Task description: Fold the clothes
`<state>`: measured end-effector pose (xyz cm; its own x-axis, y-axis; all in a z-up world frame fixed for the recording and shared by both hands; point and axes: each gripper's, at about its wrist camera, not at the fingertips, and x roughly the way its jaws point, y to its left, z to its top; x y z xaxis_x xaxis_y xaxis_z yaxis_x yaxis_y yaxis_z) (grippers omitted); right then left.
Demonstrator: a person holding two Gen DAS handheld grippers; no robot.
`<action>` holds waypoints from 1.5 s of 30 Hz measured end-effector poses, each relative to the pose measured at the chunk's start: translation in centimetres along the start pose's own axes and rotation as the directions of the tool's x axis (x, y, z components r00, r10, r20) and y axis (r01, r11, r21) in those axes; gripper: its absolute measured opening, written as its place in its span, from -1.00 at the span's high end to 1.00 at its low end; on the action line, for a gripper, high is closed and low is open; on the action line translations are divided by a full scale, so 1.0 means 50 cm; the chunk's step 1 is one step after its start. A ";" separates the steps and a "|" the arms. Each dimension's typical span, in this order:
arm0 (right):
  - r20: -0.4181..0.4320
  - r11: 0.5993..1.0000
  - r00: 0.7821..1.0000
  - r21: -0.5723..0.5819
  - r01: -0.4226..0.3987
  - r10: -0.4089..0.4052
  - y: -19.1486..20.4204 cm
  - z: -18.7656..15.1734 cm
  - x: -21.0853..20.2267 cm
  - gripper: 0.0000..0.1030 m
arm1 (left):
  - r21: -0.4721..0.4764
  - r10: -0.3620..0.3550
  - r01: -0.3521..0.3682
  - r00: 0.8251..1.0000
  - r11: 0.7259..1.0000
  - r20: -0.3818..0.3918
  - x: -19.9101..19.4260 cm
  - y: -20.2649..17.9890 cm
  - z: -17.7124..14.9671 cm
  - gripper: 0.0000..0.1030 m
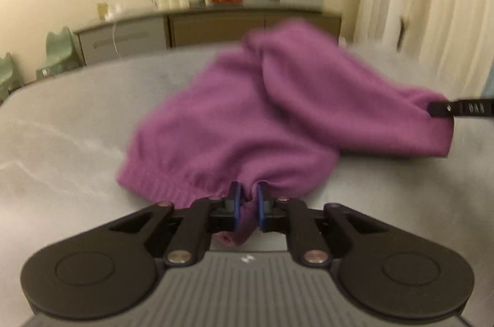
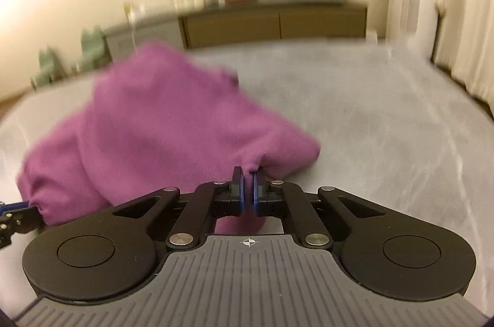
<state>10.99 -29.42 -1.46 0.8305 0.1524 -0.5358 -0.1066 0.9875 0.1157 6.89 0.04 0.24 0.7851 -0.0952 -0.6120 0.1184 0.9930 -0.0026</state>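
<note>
A purple knitted garment lies bunched on the grey table. My left gripper is shut on its ribbed hem at the near edge, cloth pinched between the blue pads. My right gripper is shut on another edge of the same garment, lifted a little above the table. The right gripper also shows at the right edge of the left wrist view, holding the cloth. The left gripper shows at the lower left of the right wrist view. Both views are motion-blurred.
The grey marbled table spreads to the right of the garment. A long low cabinet with bottles and boxes stands against the far wall. Green chairs are at the left. Curtains hang at the right.
</note>
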 end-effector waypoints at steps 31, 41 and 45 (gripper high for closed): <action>-0.156 0.996 0.987 -0.086 0.016 -0.029 -0.037 -0.073 -0.151 -0.92 | -0.162 0.116 -0.113 0.993 0.980 0.008 -0.076 0.304 0.033 -0.57; -0.195 1.000 0.981 0.019 -0.005 0.009 -0.045 -0.068 -0.126 0.66 | 0.120 0.125 -0.113 0.987 0.986 -0.103 0.051 0.236 -0.023 -0.12; -0.074 0.999 0.996 0.014 -0.048 0.049 -0.036 -0.029 -0.164 0.95 | 0.134 0.201 -0.198 0.980 0.971 -0.005 0.033 0.228 -0.012 0.95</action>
<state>3.57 -32.41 1.50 0.7815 0.2029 -0.5899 -0.1388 0.9785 0.1528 9.17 11.23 -1.29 0.7896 0.1066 -0.6043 0.0408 0.9735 0.2251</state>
